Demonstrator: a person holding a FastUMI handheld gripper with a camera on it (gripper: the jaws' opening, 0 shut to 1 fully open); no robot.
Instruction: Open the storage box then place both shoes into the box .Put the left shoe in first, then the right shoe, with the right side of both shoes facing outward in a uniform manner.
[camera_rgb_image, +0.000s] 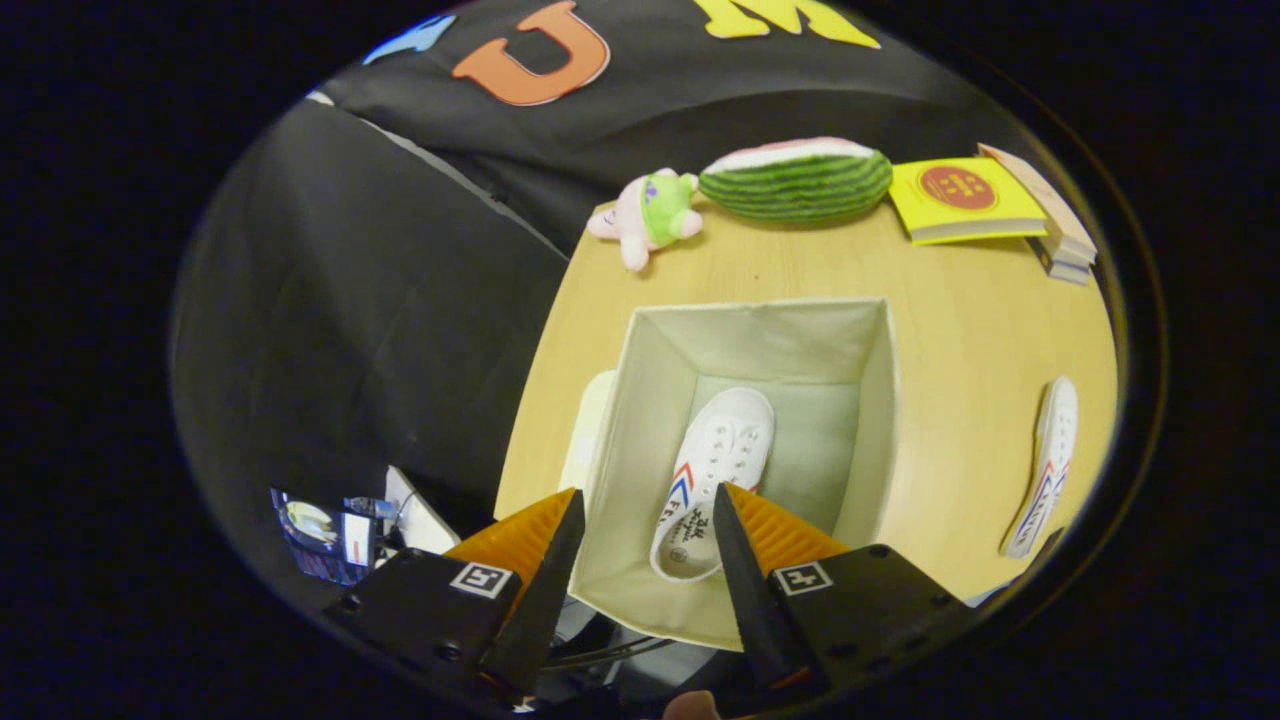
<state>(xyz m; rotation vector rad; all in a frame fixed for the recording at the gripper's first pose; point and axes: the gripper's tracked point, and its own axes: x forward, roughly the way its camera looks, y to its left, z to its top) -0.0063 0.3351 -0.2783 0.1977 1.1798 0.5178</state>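
Spread wide and gripping nothing, the jaws of the gripper hang above the near wall of the storage box, with empty air between the two fingers. That box is open at the top, a pale fabric cube standing on the wooden table, and its interior is seen from above. On its floor lies one white shoe, tipped over on its side so that the laces and the red and blue stripes face upward. Its long axis runs from the near wall toward the far wall with a slight slant: the heel sits close to the near wall, just ahead of the fingers and between them, while the toe points away toward the back of the box. A second white shoe lies on the table well to the right of the box, apart from it, also resting on its side with stripes showing near its heel end. Its length runs roughly parallel to the first, toe away from the gripper. A flat pale panel, perhaps the lid, rests against the box's left wall. Beyond the box, along the table's far edge, sit a small pink and green plush toy, a watermelon-slice cushion, and a stack of books with a yellow one on top.
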